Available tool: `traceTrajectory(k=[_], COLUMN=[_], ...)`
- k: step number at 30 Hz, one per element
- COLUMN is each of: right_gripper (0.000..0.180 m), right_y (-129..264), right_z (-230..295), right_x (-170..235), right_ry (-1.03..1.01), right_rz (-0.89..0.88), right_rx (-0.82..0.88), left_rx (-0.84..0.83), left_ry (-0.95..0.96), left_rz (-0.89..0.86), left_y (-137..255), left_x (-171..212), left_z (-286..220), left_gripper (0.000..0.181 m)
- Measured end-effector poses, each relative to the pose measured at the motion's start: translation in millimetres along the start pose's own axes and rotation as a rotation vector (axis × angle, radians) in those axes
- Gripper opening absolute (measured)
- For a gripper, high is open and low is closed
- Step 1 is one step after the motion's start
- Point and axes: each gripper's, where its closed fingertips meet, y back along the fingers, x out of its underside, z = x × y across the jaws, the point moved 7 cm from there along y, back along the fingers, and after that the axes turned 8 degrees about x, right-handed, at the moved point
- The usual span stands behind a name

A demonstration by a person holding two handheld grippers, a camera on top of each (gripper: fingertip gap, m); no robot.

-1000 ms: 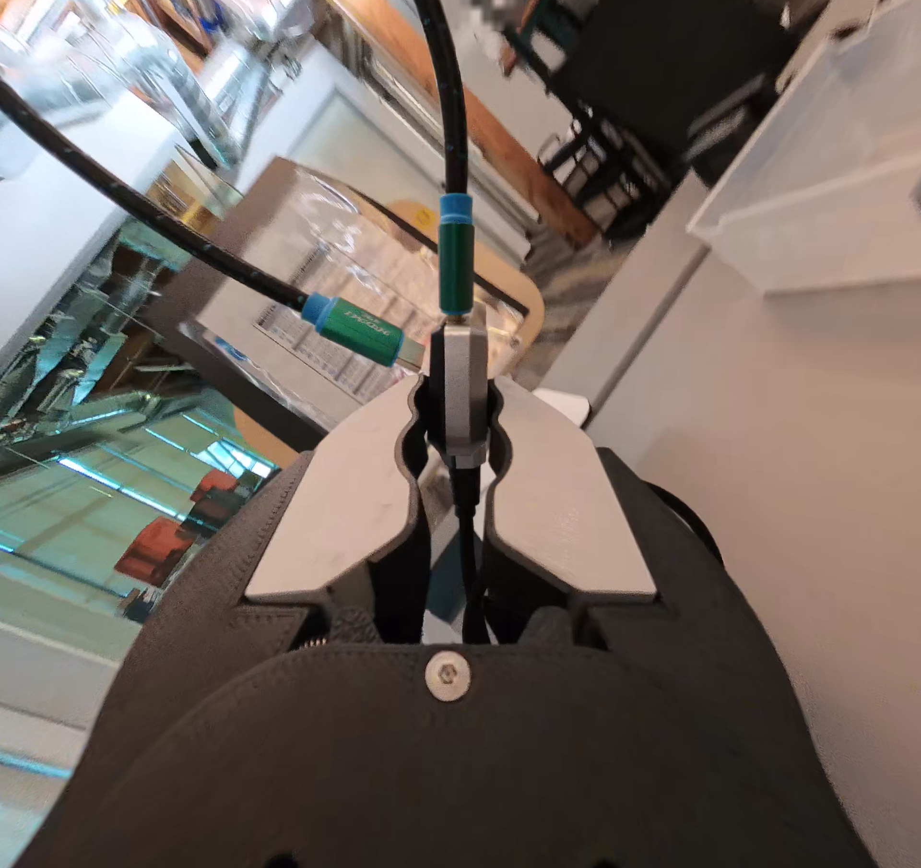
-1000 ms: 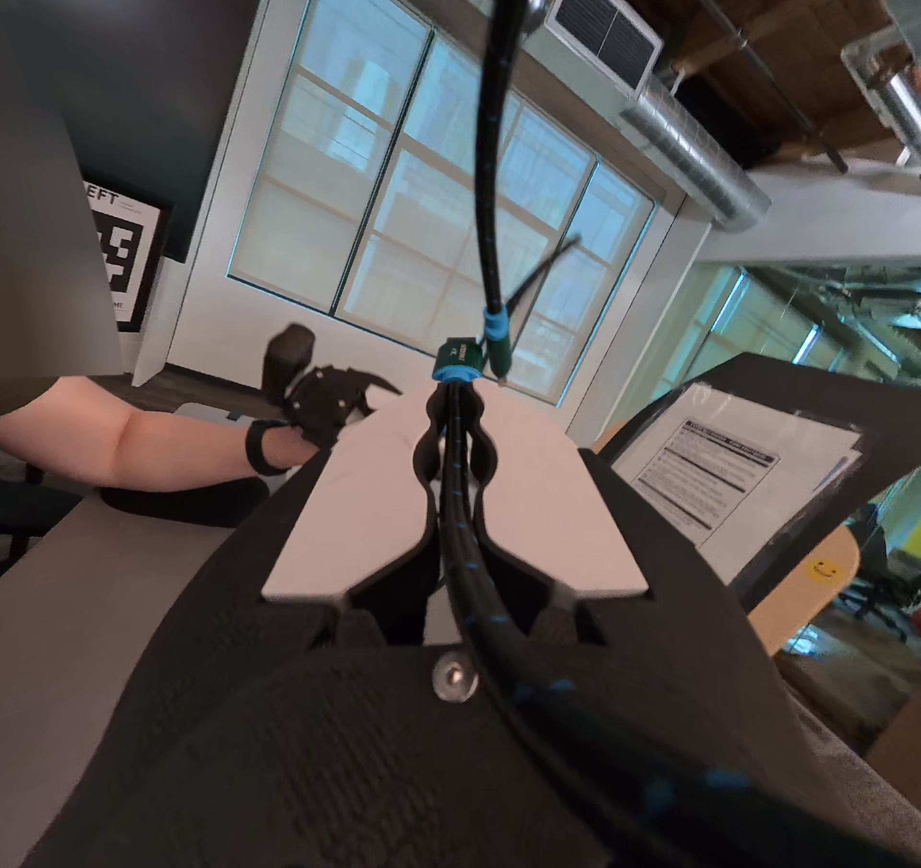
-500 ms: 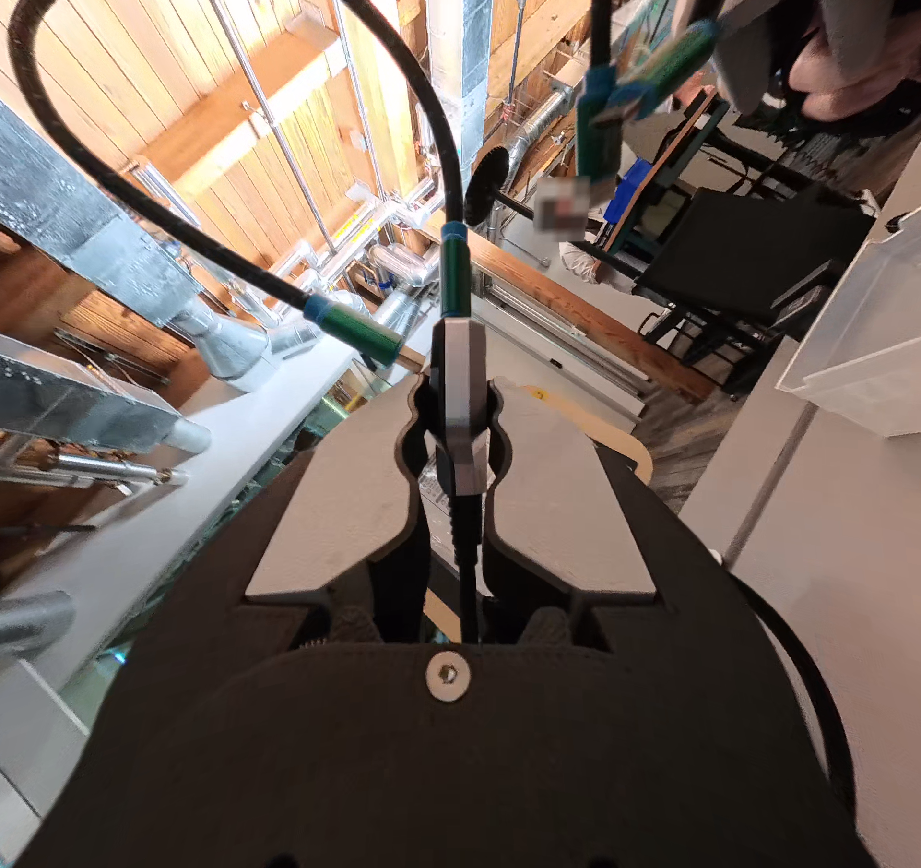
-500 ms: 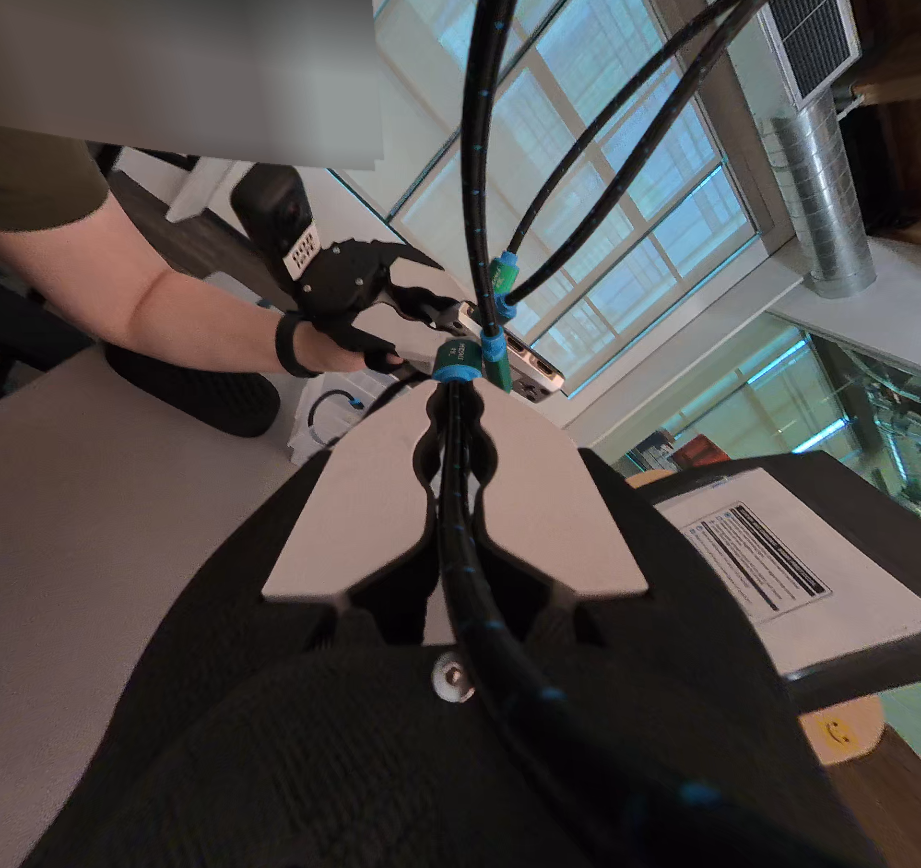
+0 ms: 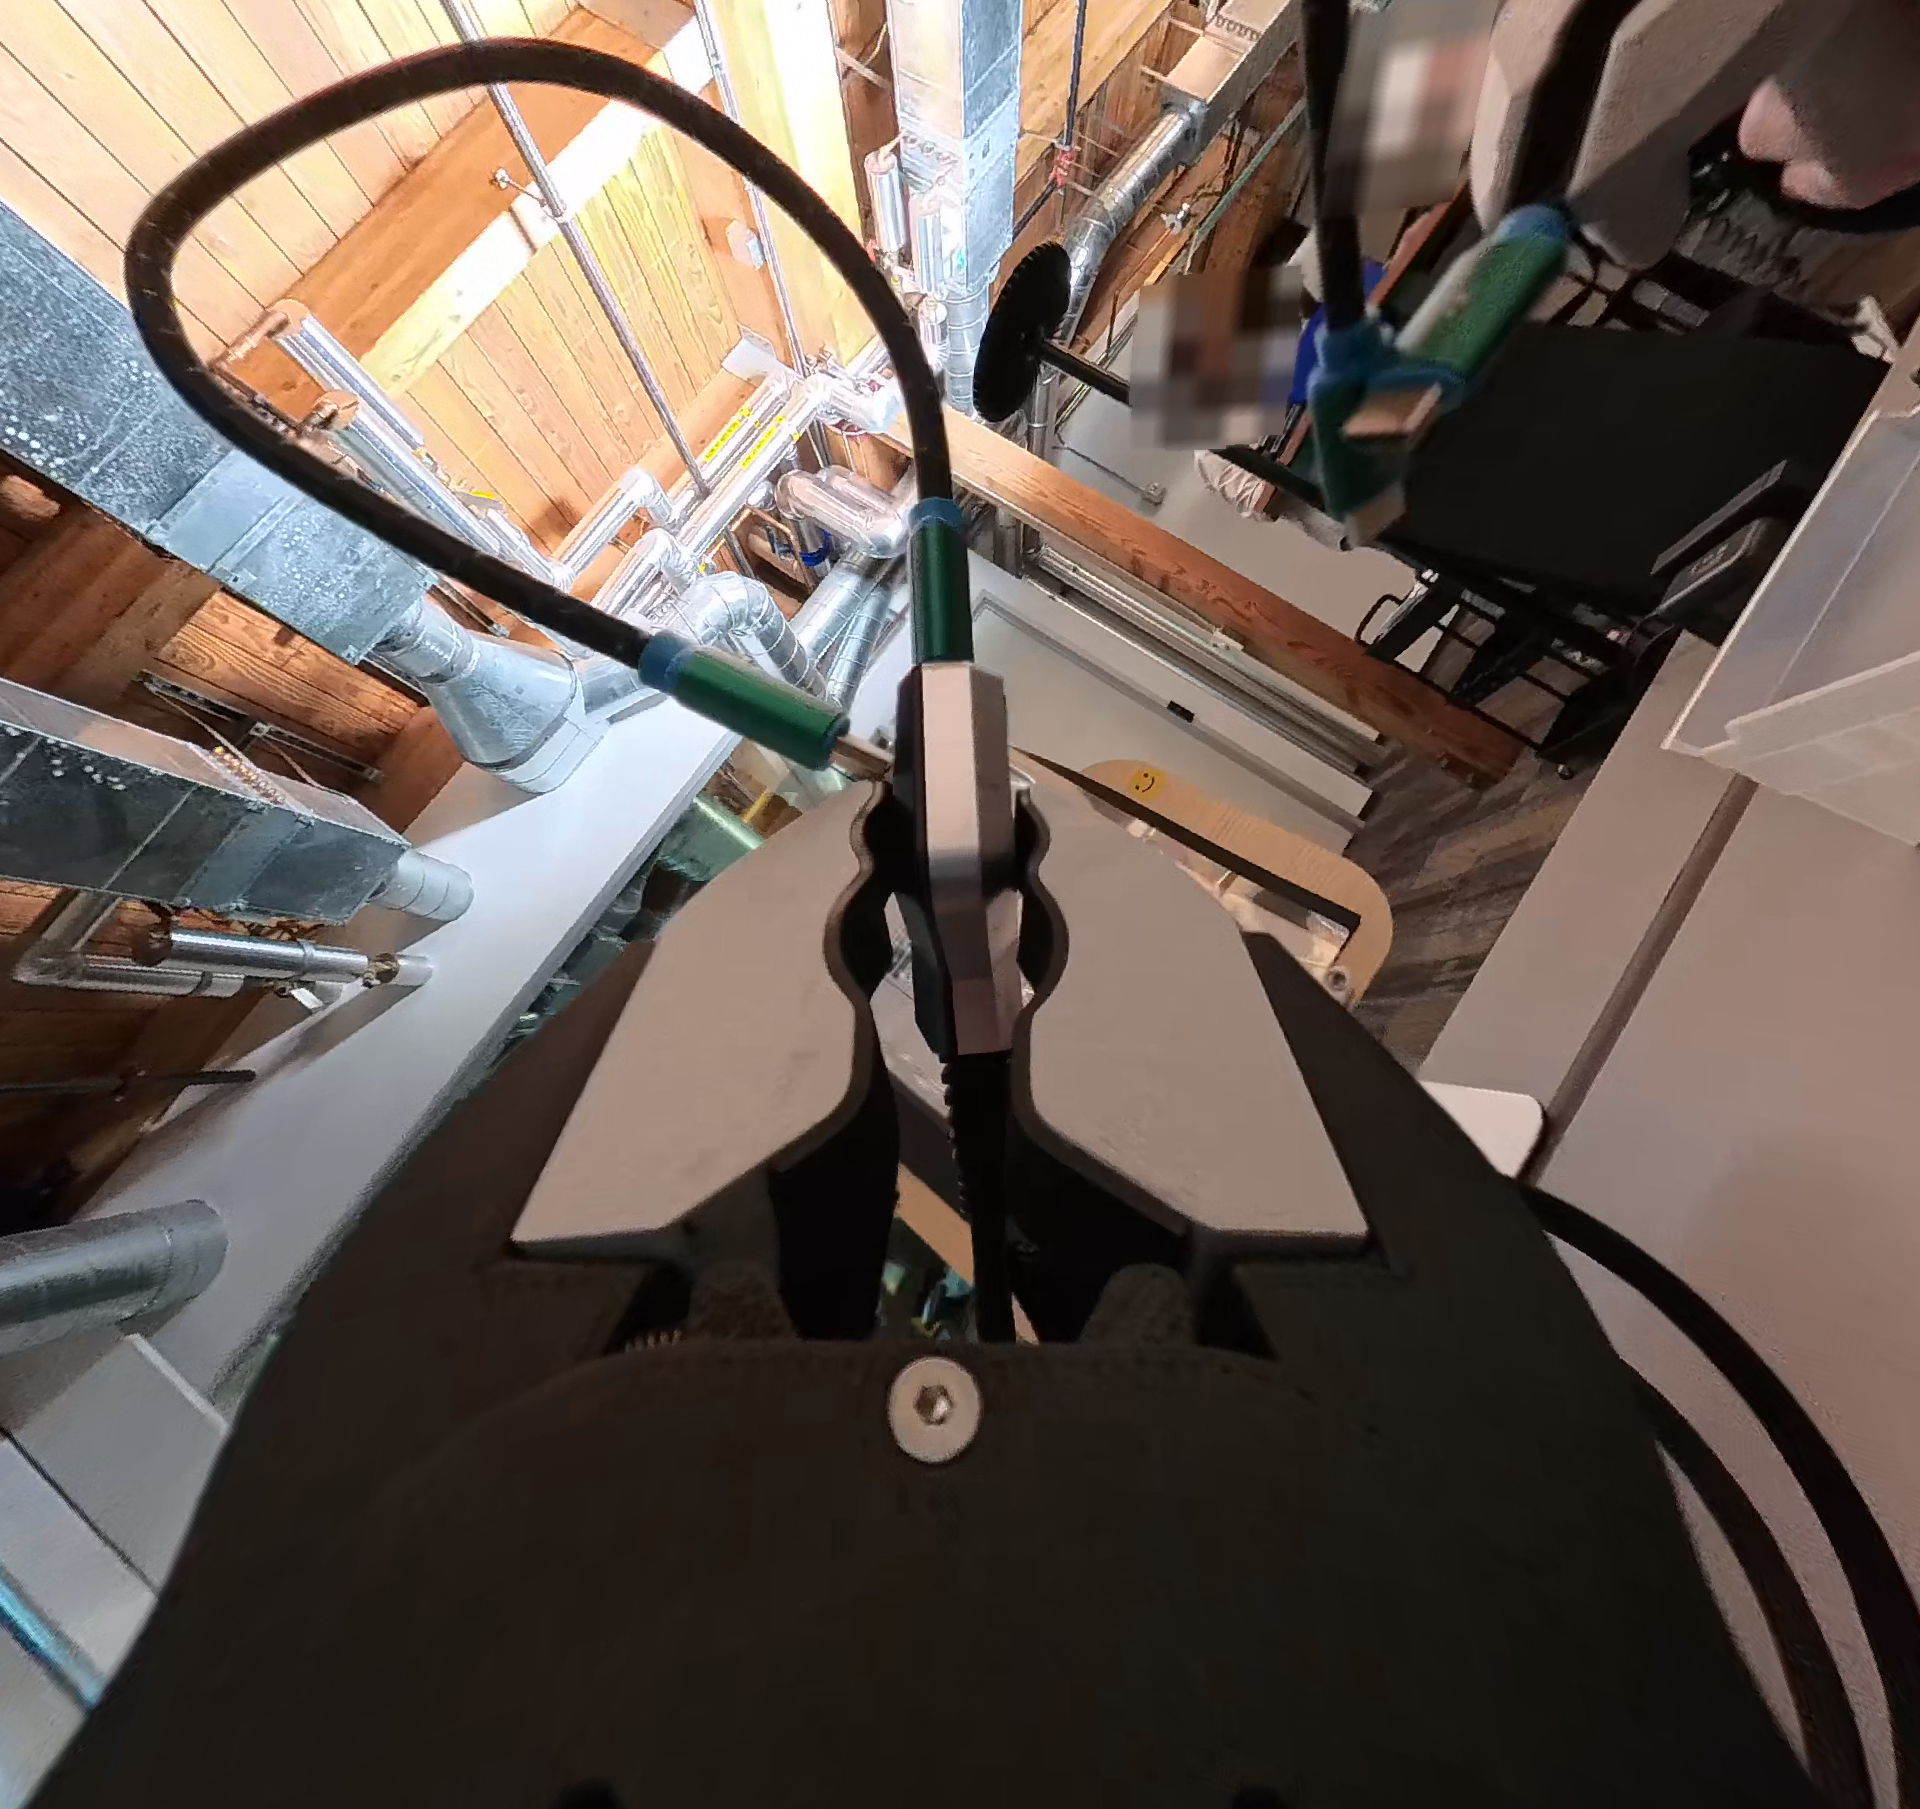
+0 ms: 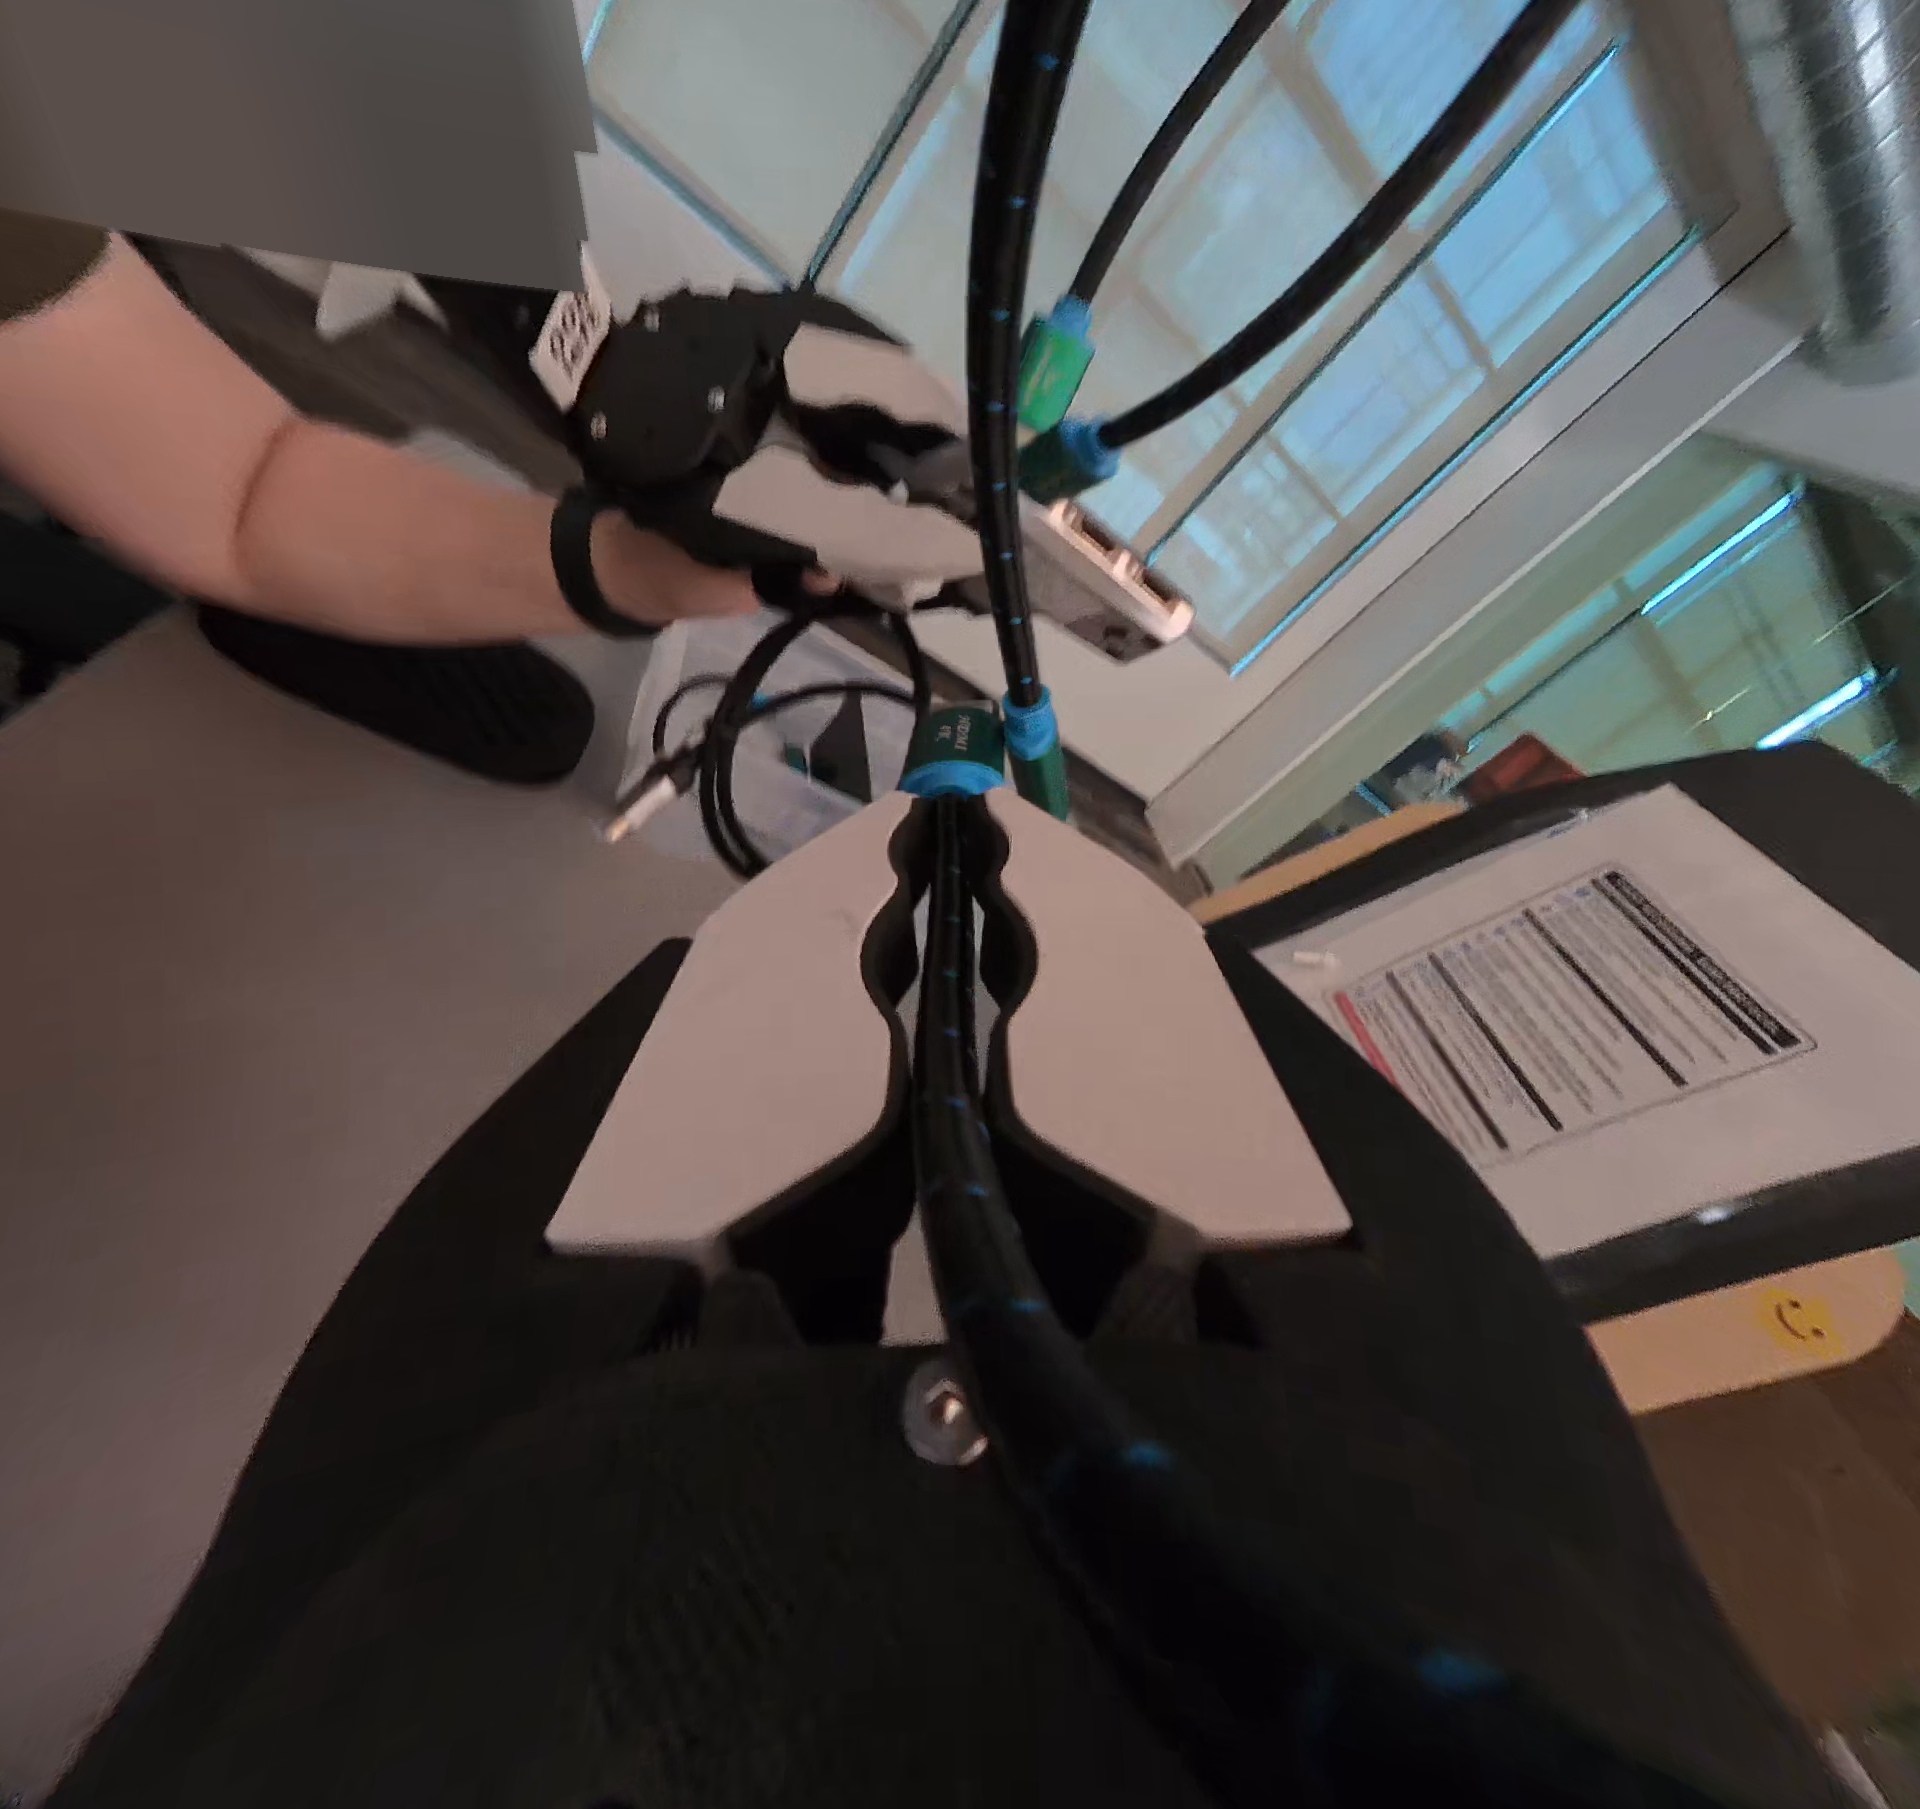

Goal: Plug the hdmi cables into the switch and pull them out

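My left gripper (image 5: 956, 803) is shut on the silver HDMI switch (image 5: 961, 855) and holds it up in the air. Two green HDMI plugs sit in the switch, one on top (image 5: 940, 596) and one at its left side (image 5: 764, 710), joined by a looping black cable (image 5: 312, 159). My right gripper (image 6: 951, 814) is shut on a black HDMI cable (image 6: 956, 1011) just behind its green plug (image 6: 951, 746). A second green plug (image 6: 1039, 762) hangs beside it. The switch (image 6: 1101, 585) shows ahead in the right wrist view, with open ports facing me.
A person's arm (image 6: 312, 512) holds the left gripper. A grey table (image 6: 260, 928) lies below. A white box with coiled cables (image 6: 758, 772) stands on it. A black stand with a printed sheet (image 6: 1558, 1011) is at the right. A clear plastic bin (image 5: 1818, 699) is nearby.
The left gripper has tilted the switch upward toward the ceiling. The right gripper, with its cable and plug, has come closer to the switch.
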Motion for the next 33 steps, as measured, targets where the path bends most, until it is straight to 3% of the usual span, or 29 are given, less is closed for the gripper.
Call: traceTrajectory(k=[3, 9, 15, 20, 28, 33], right_gripper=[0.008, 0.008, 0.008, 0.007, 0.008, 0.007], right_y=[-8.5, -10.8, -13.4, -21.9, -29.4, -15.0], right_z=[18.1, 72.7, 52.4, 40.6, 45.7, 39.9], right_x=[-10.6, -71.0, -48.0, -44.9, -34.1, -43.9], right_ry=[0.155, 0.501, 0.43, 0.554, 0.376, 0.101], right_rz=[0.097, 0.048, 0.094, 0.024, 0.063, -0.099], right_rx=[-0.059, -0.168, -0.105, 0.095, -0.051, -0.186], left_rx=[-0.011, -0.041, -0.048, -0.058, -0.013, 0.035], left_ry=[-0.041, -0.026, -0.013, -0.036, 0.006, 0.025], left_rz=[0.019, 0.012, 0.003, 0.001, 0.018, 0.04], left_y=[-1.0, 3.0, 6.4, 8.1, 4.3, -1.6], left_x=[3.4, 3.0, -1.5, -6.3, -3.3, 0.1], left_z=[-1.3, 8.1, 12.7, 14.6, 11.8, 3.6], left_gripper=[0.02, 0.02, 0.02, 0.02, 0.02, 0.02])
